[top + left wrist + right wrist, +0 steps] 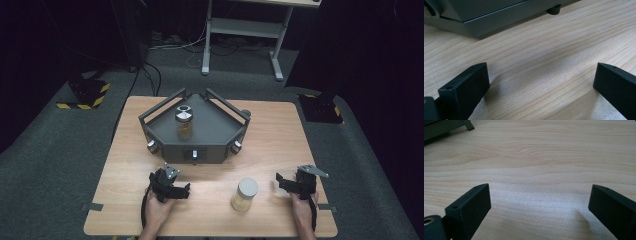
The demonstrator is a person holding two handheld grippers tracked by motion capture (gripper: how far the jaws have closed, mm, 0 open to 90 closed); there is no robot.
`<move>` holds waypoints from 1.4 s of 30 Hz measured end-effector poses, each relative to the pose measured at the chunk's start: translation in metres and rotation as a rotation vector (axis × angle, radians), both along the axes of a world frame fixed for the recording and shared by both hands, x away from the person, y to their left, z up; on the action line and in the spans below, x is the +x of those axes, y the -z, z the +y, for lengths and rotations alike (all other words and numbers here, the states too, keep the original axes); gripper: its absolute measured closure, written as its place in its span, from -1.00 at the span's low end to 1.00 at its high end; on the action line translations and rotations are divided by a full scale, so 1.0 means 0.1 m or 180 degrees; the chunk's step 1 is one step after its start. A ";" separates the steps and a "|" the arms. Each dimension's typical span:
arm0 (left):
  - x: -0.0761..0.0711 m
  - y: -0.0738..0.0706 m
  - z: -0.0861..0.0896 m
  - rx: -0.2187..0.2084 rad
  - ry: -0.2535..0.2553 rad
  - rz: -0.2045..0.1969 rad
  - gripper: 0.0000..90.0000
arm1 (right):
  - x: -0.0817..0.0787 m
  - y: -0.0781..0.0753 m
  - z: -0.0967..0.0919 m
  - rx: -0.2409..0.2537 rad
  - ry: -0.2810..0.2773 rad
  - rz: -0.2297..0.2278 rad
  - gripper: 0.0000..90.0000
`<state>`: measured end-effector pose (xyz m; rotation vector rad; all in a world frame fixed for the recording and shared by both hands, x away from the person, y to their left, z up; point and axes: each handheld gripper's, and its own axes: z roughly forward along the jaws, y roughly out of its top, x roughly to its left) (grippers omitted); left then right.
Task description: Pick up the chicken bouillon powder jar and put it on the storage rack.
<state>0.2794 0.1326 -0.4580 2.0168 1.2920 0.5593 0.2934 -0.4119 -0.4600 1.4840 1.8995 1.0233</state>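
We hold the left gripper (181, 191) and right gripper (283, 182) low over the table (280, 130), both jaws spread wide and empty. The grey-lidded jar (244, 194) stands between them, nearer the right; another jar (184, 122) sits on the grey tray (220, 130).

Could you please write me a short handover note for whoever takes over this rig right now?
Left gripper: open, nothing between its jaws, low over the table.
Right gripper: open, nothing between its jaws.
One jar stands upright on the table between the grippers, nearer the right one, lid on.
A second jar stands on the grey tray at the back.
Done: nothing that I can tell.
Left: probably pick up the near jar.
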 end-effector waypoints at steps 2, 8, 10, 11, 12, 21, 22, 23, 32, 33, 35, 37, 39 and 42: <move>0.00 0.00 0.00 -0.0002 0.0001 -0.0002 -0.99 | -0.01 0.00 0.02 -0.0042 -0.0011 -0.0010 -0.93; 0.00 0.00 0.00 -0.0001 0.0001 -0.0001 -0.99 | -0.04 -0.04 0.02 -0.0072 -0.0140 0.0020 -0.96; 0.00 0.00 0.00 -0.0001 0.0001 -0.0001 -0.99 | -0.06 -0.05 0.01 -0.0068 -0.0203 0.0005 -0.96; 0.00 0.00 0.00 -0.0001 0.0001 -0.0001 -0.99 | -0.08 -0.06 0.01 -0.0062 -0.0238 0.0007 -0.97; 0.00 0.00 0.00 -0.0001 0.0001 -0.0001 -0.99 | -0.09 -0.06 0.01 -0.0070 -0.0269 0.0004 -0.97; 0.00 0.00 0.00 0.0000 0.0001 -0.0001 -0.99 | -0.25 -0.09 -0.02 -0.0048 -0.0450 -0.0015 -0.97; 0.00 0.00 0.00 0.0000 0.0001 -0.0001 -0.99 | -0.26 -0.09 -0.02 -0.0045 -0.0474 -0.0012 -0.97; 0.00 0.00 0.00 0.0000 0.0001 -0.0001 -0.99 | -0.28 -0.09 -0.03 -0.0047 -0.0504 -0.0013 -0.97; 0.00 0.00 0.00 0.0000 -0.0001 -0.0002 -0.99 | -0.47 -0.05 -0.05 -0.0004 -0.0704 -0.0038 -0.97; 0.00 0.00 0.00 0.0000 -0.0002 -0.0002 -0.99 | -0.49 -0.05 -0.05 0.0001 -0.0739 -0.0039 -0.97; 0.00 0.00 0.00 0.0000 -0.0003 -0.0002 -0.99 | -0.52 -0.04 -0.04 0.0010 -0.0822 -0.0036 -0.97; 0.00 0.00 0.00 0.0001 -0.0004 -0.0002 -0.99 | -0.54 -0.03 -0.03 0.0024 -0.0926 -0.0028 -0.96; 0.00 0.00 0.00 0.0000 -0.0005 -0.0001 -0.99 | -0.57 -0.02 -0.02 0.0030 -0.0998 -0.0028 -0.96; 0.00 0.00 0.00 0.0001 -0.0004 -0.0002 -0.99 | -0.60 -0.01 0.00 0.0051 -0.1120 -0.0031 -0.96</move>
